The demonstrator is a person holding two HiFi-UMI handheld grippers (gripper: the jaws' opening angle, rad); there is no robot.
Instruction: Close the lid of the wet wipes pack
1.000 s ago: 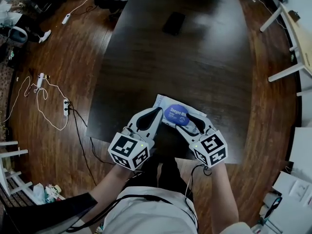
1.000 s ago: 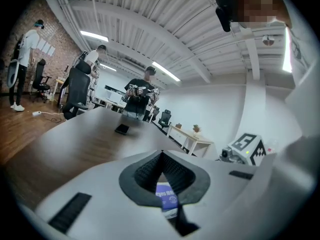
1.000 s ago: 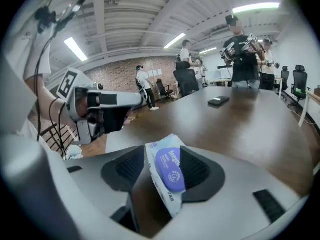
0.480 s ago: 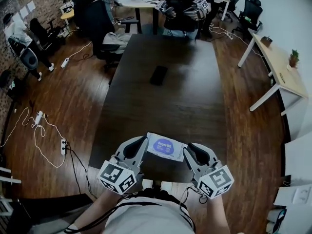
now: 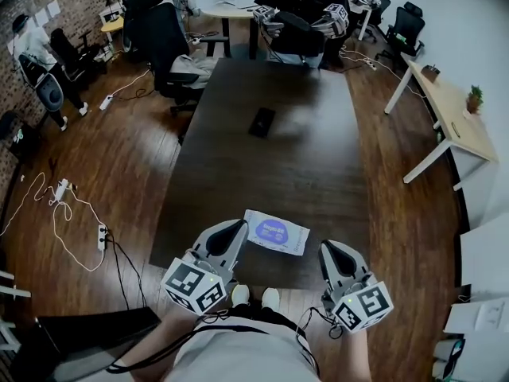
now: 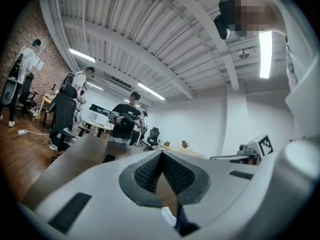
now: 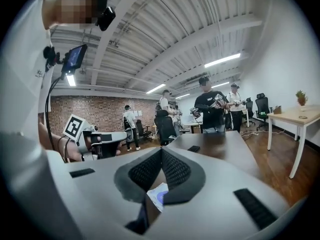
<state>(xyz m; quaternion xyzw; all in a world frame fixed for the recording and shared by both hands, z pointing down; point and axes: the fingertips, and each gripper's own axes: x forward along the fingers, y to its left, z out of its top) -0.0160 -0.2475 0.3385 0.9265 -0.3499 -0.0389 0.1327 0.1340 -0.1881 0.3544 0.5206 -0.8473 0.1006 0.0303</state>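
Note:
The wet wipes pack (image 5: 276,232) lies flat on the dark table (image 5: 294,165) near its front edge. Its round blue lid (image 5: 271,230) sits flush on top. My left gripper (image 5: 238,227) hovers just left of the pack, shut, with nothing in it. My right gripper (image 5: 328,249) hangs off the pack's right end, apart from it and also shut and empty. In the left gripper view the ribbed pads (image 6: 172,171) meet at the tips of the left gripper (image 6: 161,155). In the right gripper view the right gripper (image 7: 161,152) is shut the same way, and a sliver of the pack (image 7: 159,196) shows below the pads.
A black phone (image 5: 262,121) lies further up the table. At the far end a person (image 5: 301,14) holds another pair of grippers. Office chairs (image 5: 163,30) stand at the back left, a light desk (image 5: 445,110) at the right. Cables (image 5: 64,193) trail on the floor at the left.
Both grippers have risen and drawn back from the pack, which they flanked closely before. The right one now stands clear of its right end. The head view has tilted up.

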